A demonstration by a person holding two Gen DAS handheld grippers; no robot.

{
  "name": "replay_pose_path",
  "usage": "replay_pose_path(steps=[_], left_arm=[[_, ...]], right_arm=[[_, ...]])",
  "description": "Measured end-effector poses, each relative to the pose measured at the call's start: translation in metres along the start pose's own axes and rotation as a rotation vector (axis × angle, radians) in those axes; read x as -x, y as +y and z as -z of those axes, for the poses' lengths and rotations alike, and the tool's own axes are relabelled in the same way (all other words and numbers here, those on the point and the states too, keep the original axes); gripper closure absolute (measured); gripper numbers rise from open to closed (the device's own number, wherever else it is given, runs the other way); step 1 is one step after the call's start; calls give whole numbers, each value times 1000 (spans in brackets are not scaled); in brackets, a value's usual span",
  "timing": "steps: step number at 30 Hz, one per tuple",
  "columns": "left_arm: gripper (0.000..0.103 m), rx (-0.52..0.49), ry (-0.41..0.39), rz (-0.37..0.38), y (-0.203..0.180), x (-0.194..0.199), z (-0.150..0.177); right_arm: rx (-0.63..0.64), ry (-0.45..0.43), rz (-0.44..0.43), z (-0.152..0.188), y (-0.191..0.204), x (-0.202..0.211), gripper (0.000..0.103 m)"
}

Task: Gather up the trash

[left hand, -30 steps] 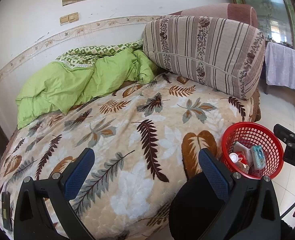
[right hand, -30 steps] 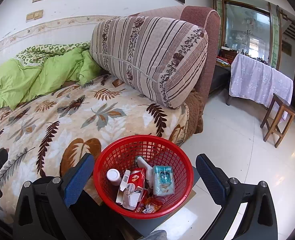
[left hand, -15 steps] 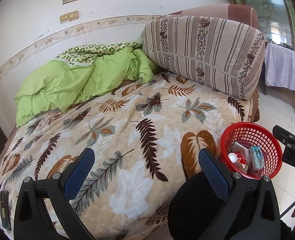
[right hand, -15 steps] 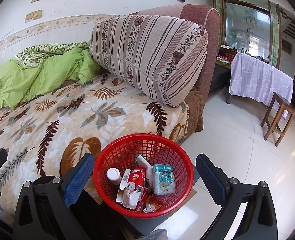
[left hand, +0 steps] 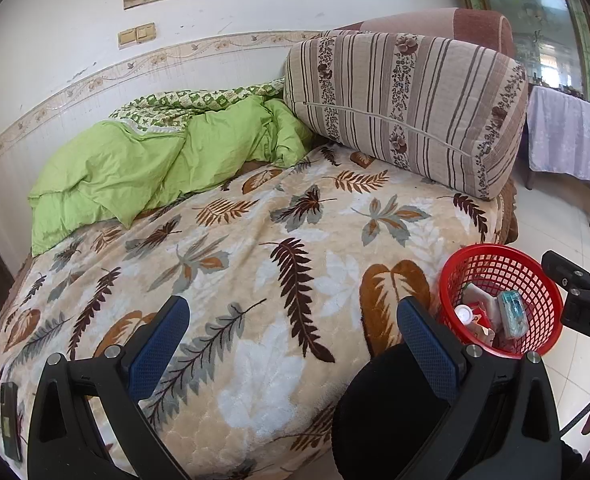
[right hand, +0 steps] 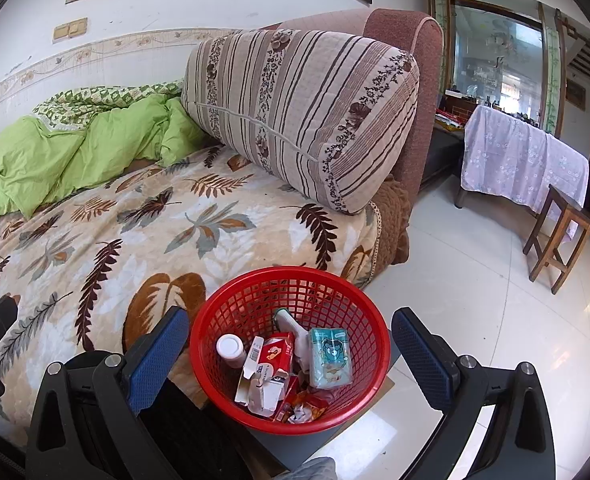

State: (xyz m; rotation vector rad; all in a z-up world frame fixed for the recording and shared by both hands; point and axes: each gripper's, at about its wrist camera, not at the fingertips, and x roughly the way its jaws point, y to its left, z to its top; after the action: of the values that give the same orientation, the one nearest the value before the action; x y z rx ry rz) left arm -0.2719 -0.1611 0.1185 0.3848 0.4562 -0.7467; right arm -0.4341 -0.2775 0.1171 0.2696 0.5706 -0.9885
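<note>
A red mesh basket (right hand: 255, 300) (left hand: 535, 272) stands beside the bed's near corner. Inside lie a teal tissue pack (right hand: 330, 356), a red and white carton (right hand: 273, 360), a white-capped bottle (right hand: 229, 347) and crumpled wrappers (right hand: 301, 406). My right gripper (right hand: 289, 344) hangs open above the basket, one blue-padded finger on each side of it, holding nothing. Over the leaf-patterned blanket (left hand: 235, 264) my left gripper (left hand: 293, 340) is open and empty. The right gripper's black body (left hand: 579, 292) shows at the left wrist view's right edge.
A large striped cushion (right hand: 303, 116) leans on the brown headboard (right hand: 411, 80). A green quilt (left hand: 147, 164) is bunched by the wall. A dark flat device (left hand: 9, 420) lies at the bed's near left edge. A wooden stool (right hand: 555, 236) and a cloth-covered table (right hand: 523, 164) stand on the white tile floor.
The left wrist view has shifted slightly, so the basket sits a little lower and closer to the finger. The right gripper and basket contents look the same.
</note>
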Motion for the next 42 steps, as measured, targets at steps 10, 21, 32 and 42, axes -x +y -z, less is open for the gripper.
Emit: replay_pose_path(steps=[10,21,32,42], left_arm=[[0,-2,2,11,-3,1,-1],[0,-2,4,10,-2,0,0],[0,-1,7,14,-3,0,1],[0,1,8,14,-1,-1,0]], right_arm=[[1,5,-3,0,1,0,1],[4,15,-16,2,4,-3,1],[4,22,-19,1,3,-5,1],[9,23,-21,2,6,-6,1]])
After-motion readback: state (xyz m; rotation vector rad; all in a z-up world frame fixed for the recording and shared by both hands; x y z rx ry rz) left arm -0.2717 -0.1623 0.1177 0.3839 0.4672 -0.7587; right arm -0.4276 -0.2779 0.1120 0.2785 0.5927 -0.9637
